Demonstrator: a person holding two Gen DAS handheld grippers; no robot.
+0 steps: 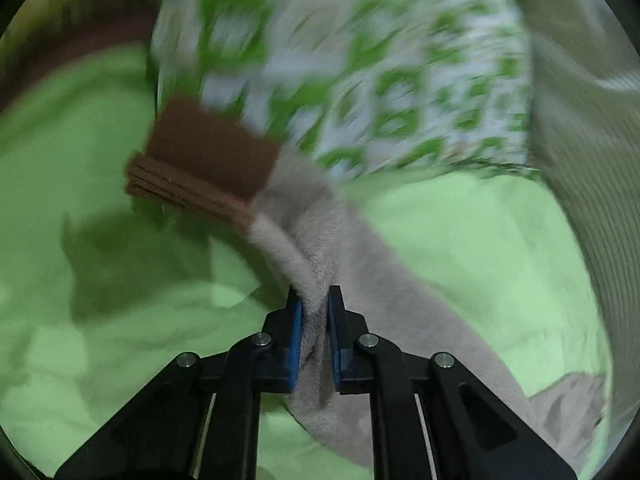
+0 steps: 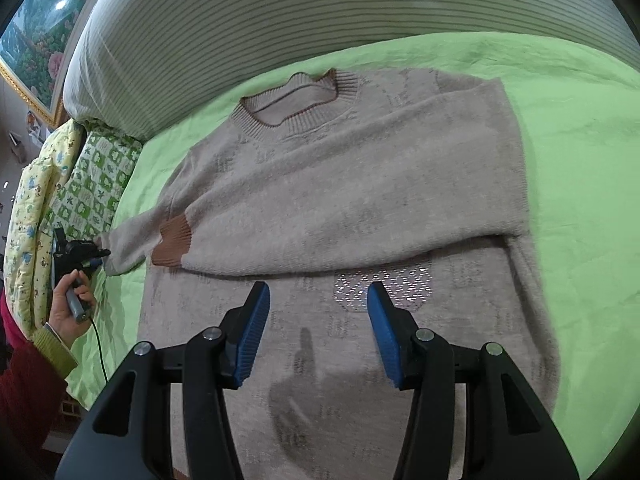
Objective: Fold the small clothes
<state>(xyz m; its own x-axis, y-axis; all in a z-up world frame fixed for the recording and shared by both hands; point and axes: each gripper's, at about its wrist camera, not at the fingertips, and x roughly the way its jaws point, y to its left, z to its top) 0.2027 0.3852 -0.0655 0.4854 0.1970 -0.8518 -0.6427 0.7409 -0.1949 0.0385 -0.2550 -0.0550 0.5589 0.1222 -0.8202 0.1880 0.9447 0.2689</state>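
Observation:
A beige knit sweater (image 2: 340,184) lies flat on the green sheet (image 2: 560,120), neck towards the striped bolster. One sleeve is folded across its chest and ends in a brown cuff (image 2: 174,242). The other sleeve (image 2: 124,248) sticks out to the left, where my left gripper (image 2: 100,256) holds it. In the left wrist view the left gripper (image 1: 314,296) is shut on beige sleeve fabric (image 1: 320,240), with a brown ribbed cuff (image 1: 212,160) just beyond the pinch. My right gripper (image 2: 318,292) hovers open over the sweater's lower body, nothing between its fingers.
A striped bolster (image 2: 280,20) runs along the far edge of the bed. A green patterned pillow (image 2: 96,176) and a yellow printed quilt (image 2: 32,200) lie at the left. A person's hand (image 2: 68,312) in a red sleeve grips the left tool, its cable (image 2: 98,344) trailing down.

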